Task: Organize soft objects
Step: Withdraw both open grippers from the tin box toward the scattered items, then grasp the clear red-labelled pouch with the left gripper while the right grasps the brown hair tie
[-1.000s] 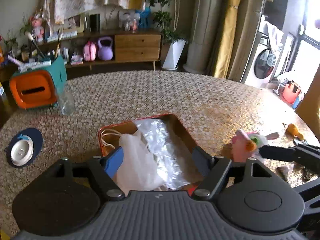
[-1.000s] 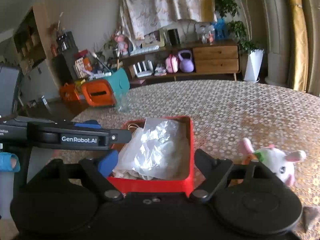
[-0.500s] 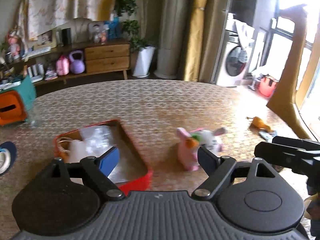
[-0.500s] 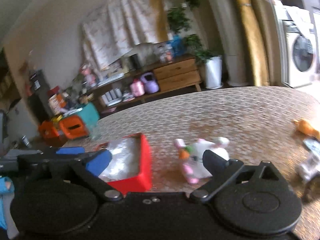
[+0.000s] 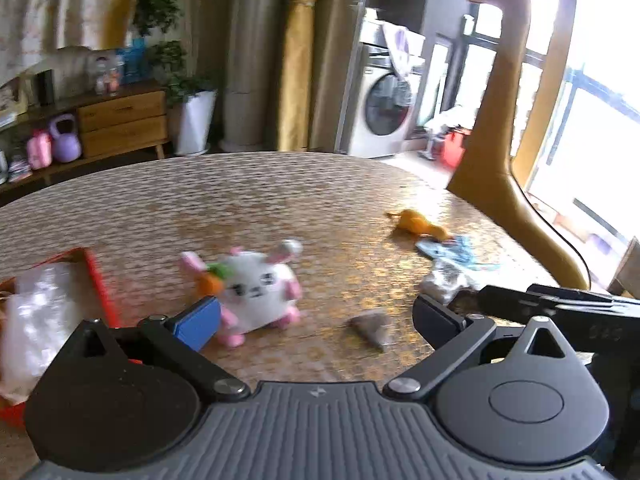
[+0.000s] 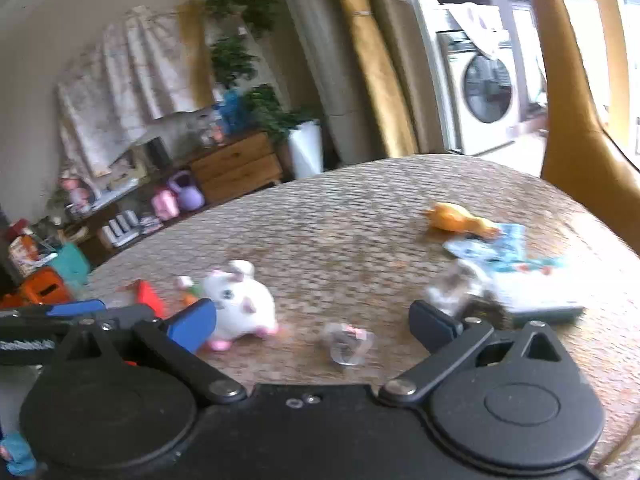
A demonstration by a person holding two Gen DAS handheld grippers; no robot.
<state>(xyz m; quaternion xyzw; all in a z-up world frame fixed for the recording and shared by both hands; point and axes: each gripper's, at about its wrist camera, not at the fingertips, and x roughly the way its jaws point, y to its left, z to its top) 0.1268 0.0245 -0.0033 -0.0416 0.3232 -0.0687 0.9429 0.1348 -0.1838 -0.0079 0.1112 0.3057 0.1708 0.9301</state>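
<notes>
- Left wrist view: we see the left gripper low in the frame with its jaws spread wide; they have just been opening, and nothing sits between them but bare table.
- The white plush rabbit, holding an orange carrot, lies at centre left on the table, just behind the blue pad of the left finger; whether they touch we cannot tell.
- At the left edge, the red box holds crumpled clear plastic.
- A small grey scrap lies between the fingers' line and the rabbit, lower centre.
- At centre right we see an orange plush toy, with a blue printed packet just beside it.
- The right gripper's black finger enters from the right edge.
- Right wrist view: the right gripper also stands wide, its jaws having just been opening, with nothing gripped.
- A small clear wrapper lies on the table between its 2 fingers.
- The rabbit is at centre left, the orange toy at upper right, well apart.
</notes>
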